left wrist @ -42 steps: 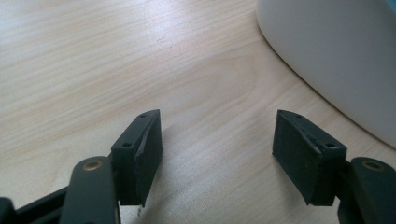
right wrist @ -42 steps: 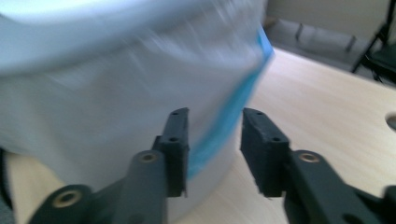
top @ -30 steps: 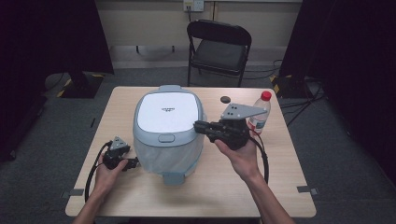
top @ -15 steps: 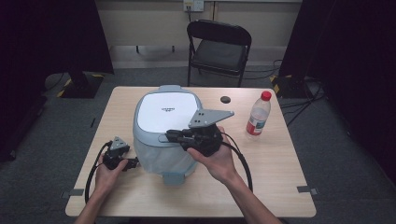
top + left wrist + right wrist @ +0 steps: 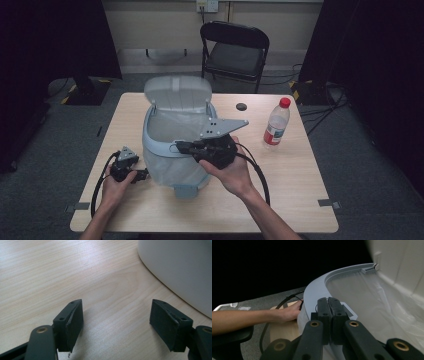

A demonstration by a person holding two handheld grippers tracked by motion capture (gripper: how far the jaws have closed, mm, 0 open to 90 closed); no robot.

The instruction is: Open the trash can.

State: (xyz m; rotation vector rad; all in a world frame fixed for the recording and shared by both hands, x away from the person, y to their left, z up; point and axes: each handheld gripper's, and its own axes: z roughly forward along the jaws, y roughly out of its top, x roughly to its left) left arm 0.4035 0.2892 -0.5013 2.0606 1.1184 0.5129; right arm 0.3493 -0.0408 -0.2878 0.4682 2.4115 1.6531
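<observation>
The right hand-held gripper [image 5: 181, 146] has its jaws pressed flat together with nothing between them, tips parked on the front rim of the bin [image 5: 175, 150], right at the latch tab there. The bin sits mid-table with its lid [image 5: 178, 93] standing up at the back and a clear liner bag [image 5: 372, 305] showing inside, so the pop-the-lid step looks basically done. To do it well the person probably wants to lift those closed tips straight up off the rim rather than dragging them inward, since the liner is right behind the rim and would snag easily. The left hand-held gripper [image 5: 145, 173] sits low on the table [image 5: 300, 200] just beside the bin's left wall, jaws spread and empty, not touching the bin; nudging it against the wall would likely stop the bin from skidding. A water bottle [image 5: 276, 123] stands to the right of the bin, well apart, so a wide swing of the right arm could tip it.
</observation>
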